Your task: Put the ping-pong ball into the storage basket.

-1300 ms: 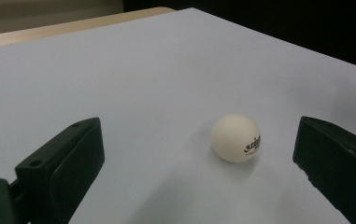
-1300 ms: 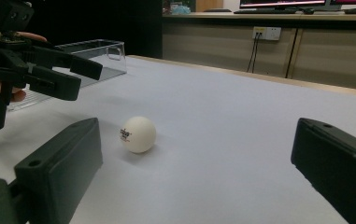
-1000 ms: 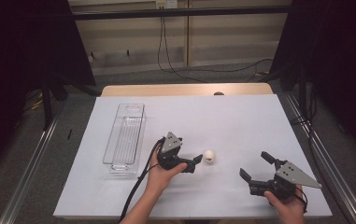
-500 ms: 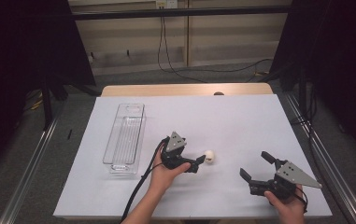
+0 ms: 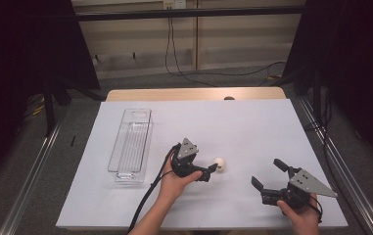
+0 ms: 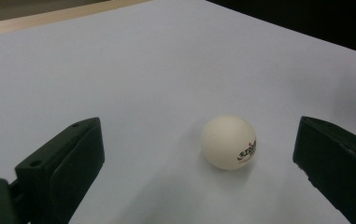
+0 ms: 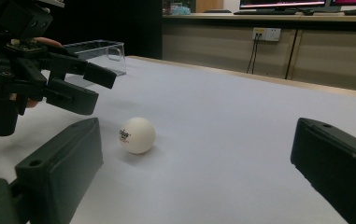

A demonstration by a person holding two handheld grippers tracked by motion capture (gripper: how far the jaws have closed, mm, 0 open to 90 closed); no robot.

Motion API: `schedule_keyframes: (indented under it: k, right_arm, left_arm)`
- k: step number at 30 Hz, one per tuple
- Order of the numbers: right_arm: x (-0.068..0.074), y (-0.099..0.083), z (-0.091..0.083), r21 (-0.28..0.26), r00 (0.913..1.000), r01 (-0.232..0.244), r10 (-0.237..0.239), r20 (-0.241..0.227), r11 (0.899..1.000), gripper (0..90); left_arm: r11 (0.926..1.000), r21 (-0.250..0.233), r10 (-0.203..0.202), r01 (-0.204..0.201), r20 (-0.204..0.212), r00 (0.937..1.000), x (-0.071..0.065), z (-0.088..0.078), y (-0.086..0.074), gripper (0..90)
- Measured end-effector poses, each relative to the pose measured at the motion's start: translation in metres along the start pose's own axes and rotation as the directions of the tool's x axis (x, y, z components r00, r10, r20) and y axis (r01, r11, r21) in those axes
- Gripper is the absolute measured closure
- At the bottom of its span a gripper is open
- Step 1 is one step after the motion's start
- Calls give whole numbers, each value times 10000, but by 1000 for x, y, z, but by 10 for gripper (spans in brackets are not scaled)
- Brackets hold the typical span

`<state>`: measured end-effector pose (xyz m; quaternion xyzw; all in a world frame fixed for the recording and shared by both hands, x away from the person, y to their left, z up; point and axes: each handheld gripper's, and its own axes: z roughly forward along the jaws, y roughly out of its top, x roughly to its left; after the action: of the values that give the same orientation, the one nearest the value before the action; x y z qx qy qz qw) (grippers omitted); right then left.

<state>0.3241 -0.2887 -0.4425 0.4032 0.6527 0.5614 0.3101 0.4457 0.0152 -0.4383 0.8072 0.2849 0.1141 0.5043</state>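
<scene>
A white ping-pong ball (image 5: 220, 163) with a small printed logo rests on the white table sheet (image 5: 252, 132). My left gripper (image 5: 210, 172) lies low just left of the ball, open, its tips almost at it. In the left gripper view the ball (image 6: 229, 142) sits on the sheet between the wide-apart jaws, nearer the right one, touching neither; the gripper (image 6: 201, 135) holds nothing. My right gripper (image 5: 268, 174) stands open near the front right, empty. Its own view (image 7: 199, 137) shows the ball (image 7: 137, 135) ahead on the left and the left gripper (image 7: 96, 88) beyond it.
A long clear plastic tray (image 5: 131, 144) lies on the left part of the sheet, also seen far off as the tray (image 7: 96, 49) in the right gripper view. A wooden table edge (image 5: 194, 94) runs along the far side, with cables on the floor behind.
My left gripper has edged to the right, bringing its open jaws closer around the ball. The ball and the right gripper have stayed put.
</scene>
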Motion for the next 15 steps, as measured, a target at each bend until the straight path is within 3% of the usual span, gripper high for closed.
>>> schedule_keyframes:
  k: [2, 6, 15]
  right_arm:
    - [0, 0, 0, 9, 10000, -5, 5, -5, 10000, 16]
    - [0, 0, -1, 39, 10000, 25, -25, 4, 10000, 16]
    - [0, 0, 0, 8, 10000, 50, -50, -61, 10000, 17]
  left_arm:
    - [9999, 39, 106, -106, -33, 9999, 1, 1, 0, 21]
    - [10000, -28, -47, 47, 100, 9999, 0, 4, 0, 21]
    - [9995, 294, 63, -70, 245, 9997, -2, 7, -1, 19]
